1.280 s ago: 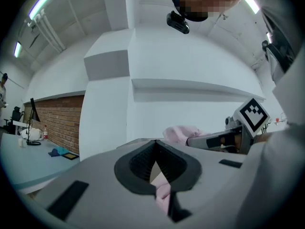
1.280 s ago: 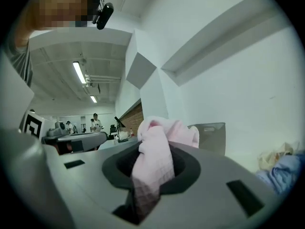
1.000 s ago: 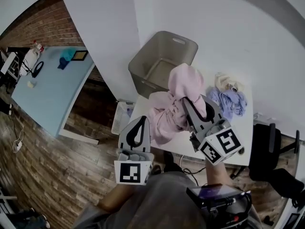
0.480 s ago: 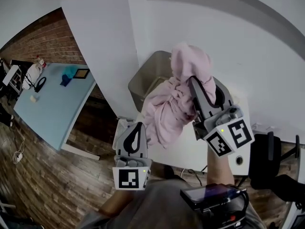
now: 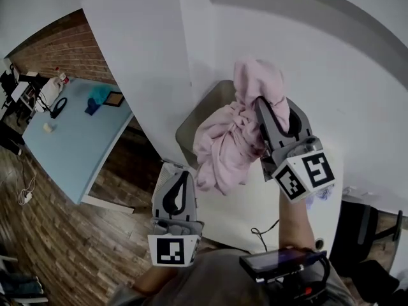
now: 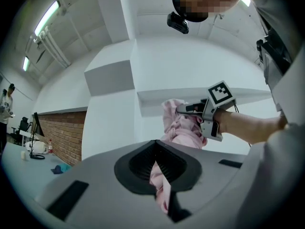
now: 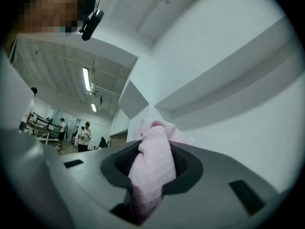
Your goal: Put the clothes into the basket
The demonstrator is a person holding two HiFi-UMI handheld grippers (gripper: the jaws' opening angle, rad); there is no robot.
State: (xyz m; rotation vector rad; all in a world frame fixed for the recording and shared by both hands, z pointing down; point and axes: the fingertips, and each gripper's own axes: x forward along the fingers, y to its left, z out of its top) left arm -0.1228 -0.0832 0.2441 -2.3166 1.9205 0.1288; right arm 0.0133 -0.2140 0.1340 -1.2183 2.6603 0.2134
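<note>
Left gripper (image 5: 180,178), just in front of the basket (image 5: 187,132): jaws pinch a low fold of the pink garment (image 5: 223,148). Garment hangs bunched over the basket's near rim. Right gripper (image 5: 278,112), above the basket's right side: jaws clamped on the garment's top.

garment (image 5: 223,152): soft ribbed cloth | basket (image 5: 187,138): matt plastic | floor (image 5: 64,234): wood planks

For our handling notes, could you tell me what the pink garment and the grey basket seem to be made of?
Pink garment: soft knitted or fleecy fabric, matte; it bunches in limp folds.
Basket: probably moulded plastic, smooth grey; rigid thin walls, rounded corners.
</note>
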